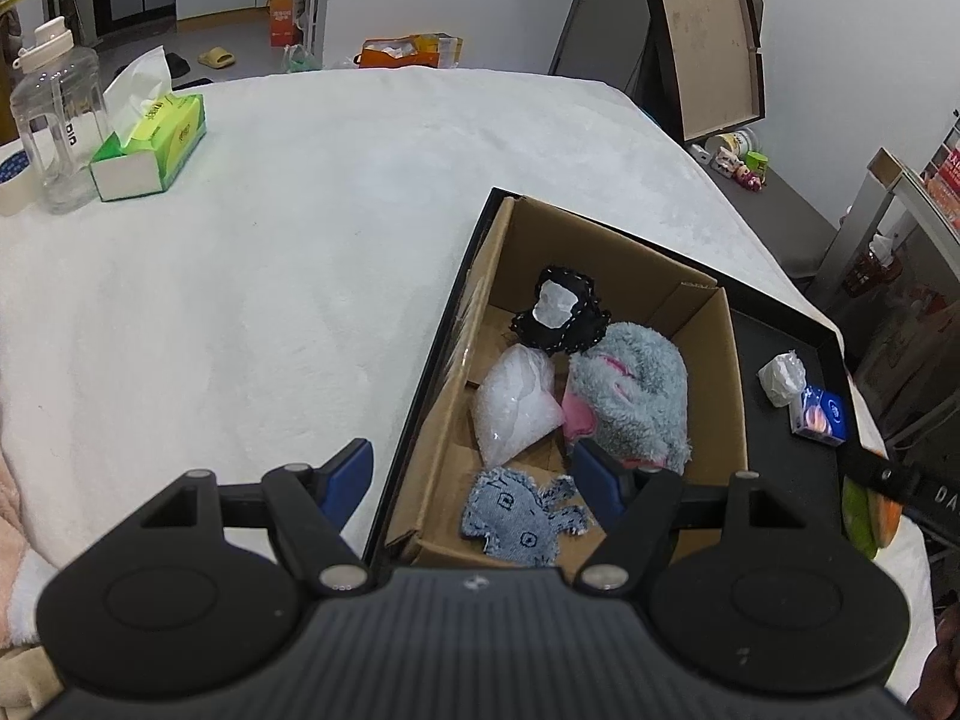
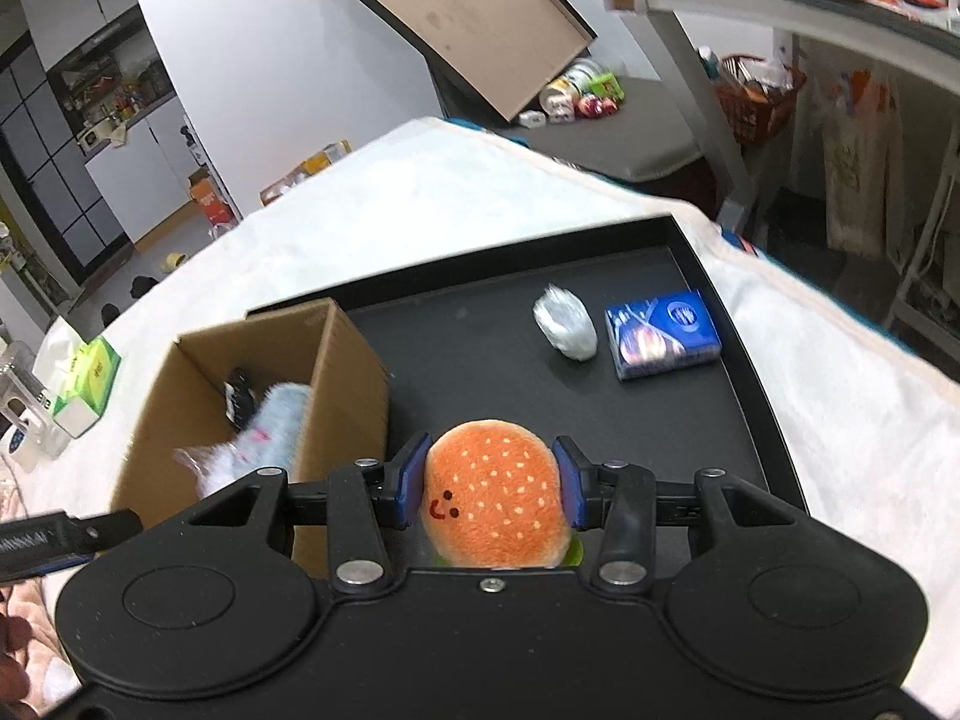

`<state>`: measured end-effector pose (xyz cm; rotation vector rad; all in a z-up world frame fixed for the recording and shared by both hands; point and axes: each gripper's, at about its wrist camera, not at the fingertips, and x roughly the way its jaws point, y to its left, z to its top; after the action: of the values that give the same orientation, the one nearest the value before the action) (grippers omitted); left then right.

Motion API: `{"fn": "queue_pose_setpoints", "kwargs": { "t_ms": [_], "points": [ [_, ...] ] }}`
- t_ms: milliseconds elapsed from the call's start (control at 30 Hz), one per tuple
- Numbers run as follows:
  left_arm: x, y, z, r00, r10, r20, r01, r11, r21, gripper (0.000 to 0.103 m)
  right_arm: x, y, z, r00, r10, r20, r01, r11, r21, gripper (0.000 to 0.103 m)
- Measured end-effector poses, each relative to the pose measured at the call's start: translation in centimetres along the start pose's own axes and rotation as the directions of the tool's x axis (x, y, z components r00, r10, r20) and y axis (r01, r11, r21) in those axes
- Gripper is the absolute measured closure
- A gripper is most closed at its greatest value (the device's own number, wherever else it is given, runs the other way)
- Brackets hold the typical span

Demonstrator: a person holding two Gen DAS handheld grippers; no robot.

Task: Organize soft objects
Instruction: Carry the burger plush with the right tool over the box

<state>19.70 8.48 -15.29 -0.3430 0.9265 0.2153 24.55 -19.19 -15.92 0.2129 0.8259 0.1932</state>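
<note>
The cardboard box [image 1: 606, 360] serves as landmark; it stands inside a black tray [image 1: 798, 480], against the tray's left wall, on a worktop draped in white plush cloth [image 1: 300, 270]. Far left of the box, near the worktop's far-left edge, stand a roll of tape [image 1: 9, 189], a clear water jug [image 1: 54, 126] and a green tissue pack [image 1: 153, 141]; the writing on them is too small to read. Between these and the box the cloth lies bare, a wide open stretch.

The left tool [image 1: 474, 480] hovers over the box's near-left corner, its blue pads spread wide with nothing between them, one pad outside the tray wall and one above the box. Inside the box lie a denim patch toy [image 1: 519, 519] nearest, a clear plastic bag [image 1: 516, 402], a grey fluffy plush with pink [image 1: 630, 402] and a black stitched pouch [image 1: 561, 315] at the back.

Right of the box, on the tray floor, sit a crumpled white wad [image 2: 565, 324] and, just beside it, a blue printed packet [image 2: 663, 333], its label unreadable. The right tool [image 2: 493, 483] is held above the tray just right of the box, pads pinching a hamburger plush [image 2: 495, 507] with an orange sesame bun and a smiling face.
</note>
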Motion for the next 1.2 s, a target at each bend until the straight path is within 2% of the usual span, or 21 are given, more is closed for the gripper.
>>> {"fn": "queue_pose_setpoints", "kwargs": {
  "t_ms": [300,567,933,1200],
  "points": [
    [-0.1,1.1,0.0,0.999,-0.042,0.016,0.043,0.999,-0.012,0.032,-1.2,2.7,1.9,0.999,0.023,0.029,-0.022,0.999,-0.035,0.060],
    [0.4,2.2,-0.1,0.997,-0.079,0.013,0.079,0.996,-0.030,0.039,-1.2,5.6,2.3,0.998,0.055,0.029,-0.053,0.996,-0.069,0.060],
    [1.6,3.4,-1.0,0.990,-0.137,-0.016,0.136,0.989,-0.061,0.068,-0.8,8.6,1.6,0.997,0.074,0.004,-0.073,0.992,-0.101,0.060],
    [1.8,4.5,-1.2,0.989,-0.146,-0.006,0.146,0.986,-0.077,0.087,-0.5,10.9,0.9,0.996,0.087,-0.010,-0.088,0.988,-0.129,0.060]
  ]
}}
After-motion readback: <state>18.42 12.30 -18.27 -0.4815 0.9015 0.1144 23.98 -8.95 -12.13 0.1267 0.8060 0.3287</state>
